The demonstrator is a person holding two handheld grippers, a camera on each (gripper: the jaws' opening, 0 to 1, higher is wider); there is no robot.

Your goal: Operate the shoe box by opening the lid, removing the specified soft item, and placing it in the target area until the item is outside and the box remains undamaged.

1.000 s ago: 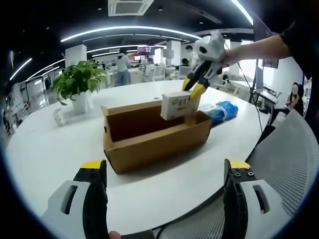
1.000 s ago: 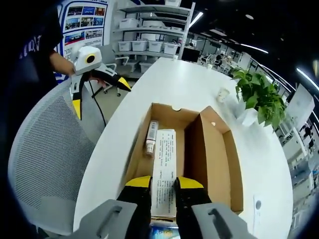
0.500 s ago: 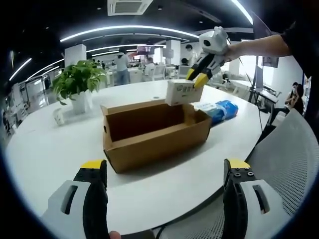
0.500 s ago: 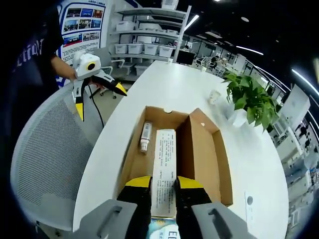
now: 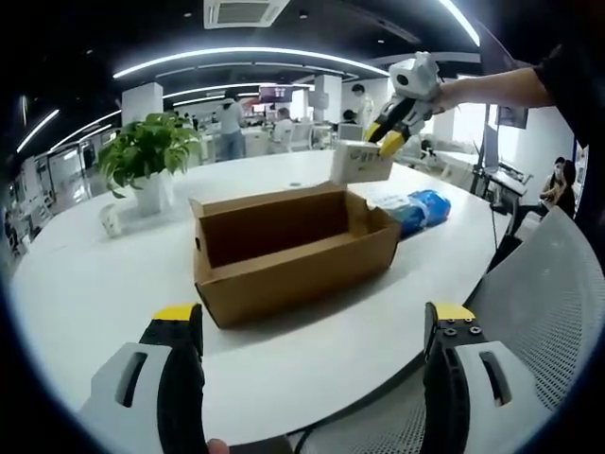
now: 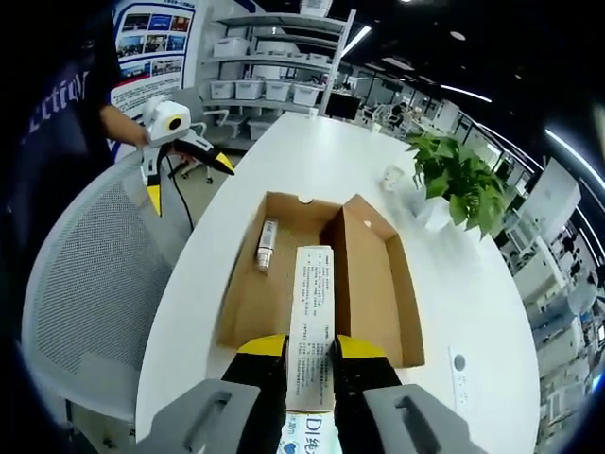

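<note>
An open brown shoe box [image 5: 288, 248] lies on the white table [image 5: 85, 284], lid folded back. My right gripper [image 5: 389, 140] holds a white pack [image 5: 361, 162] in the air above the box's far right end. In the right gripper view that gripper [image 6: 310, 348] is shut on the white pack [image 6: 312, 322], high over the shoe box [image 6: 321, 284]; a small tube [image 6: 267, 245] lies inside the box. My left gripper [image 5: 312, 317] hangs open near the table's front edge, nothing between its jaws; the same left gripper [image 6: 180, 151] appears at upper left in the right gripper view.
A blue wrapped pack [image 5: 419, 210] lies on the table right of the box. A potted plant [image 5: 149, 161] and a small white cup [image 5: 112, 221] stand at the far left. A grey mesh chair [image 5: 558, 312] is at the table's right edge.
My right gripper has lifted the white pack up out of the box and higher over its far right end. The left gripper has stayed still and open.
</note>
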